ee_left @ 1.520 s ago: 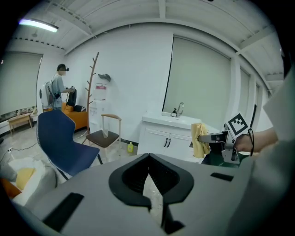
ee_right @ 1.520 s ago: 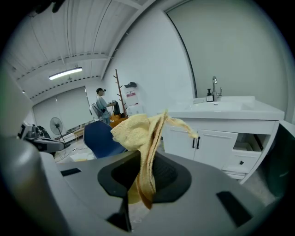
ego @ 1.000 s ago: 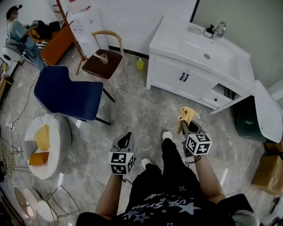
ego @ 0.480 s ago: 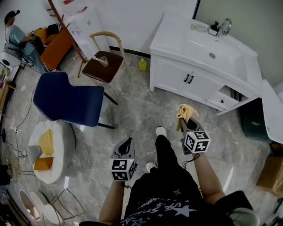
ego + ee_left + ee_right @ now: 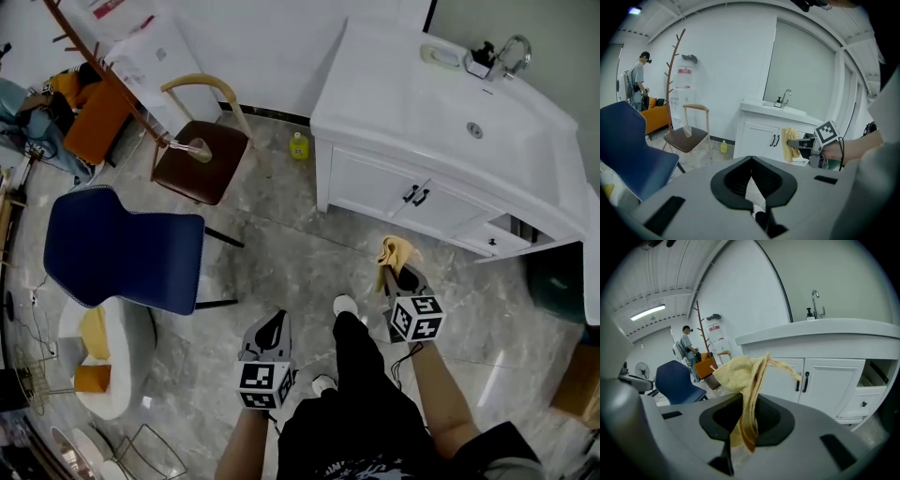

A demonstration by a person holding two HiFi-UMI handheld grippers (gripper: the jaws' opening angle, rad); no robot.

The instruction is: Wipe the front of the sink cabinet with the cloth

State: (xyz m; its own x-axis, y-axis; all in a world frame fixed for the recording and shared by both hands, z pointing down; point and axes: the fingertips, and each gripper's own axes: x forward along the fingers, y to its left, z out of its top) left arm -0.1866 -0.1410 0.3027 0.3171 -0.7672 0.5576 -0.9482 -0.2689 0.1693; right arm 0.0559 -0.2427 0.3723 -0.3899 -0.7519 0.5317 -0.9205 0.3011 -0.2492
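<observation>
Head view: cloth (image 5: 394,251) short of cabinet (image 5: 373,186)

Bottle (image 5: 298,145) on floor (image 5: 281,248), left of sink cabinet (image 5: 361,187).

Yellow cloth (image 5: 395,251); white sink cabinet (image 5: 375,183); navy chair (image 5: 122,248); floor (image 5: 281,253) grey, seemingly marbled.

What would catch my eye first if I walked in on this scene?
The yellow cloth pinched in the right claw stands out most, held in front of the white sink cabinet and not yet touching it. Off to the left, a big blue chair stands on the grey marbled floor, while the left claw is shut with nothing in it.
</observation>
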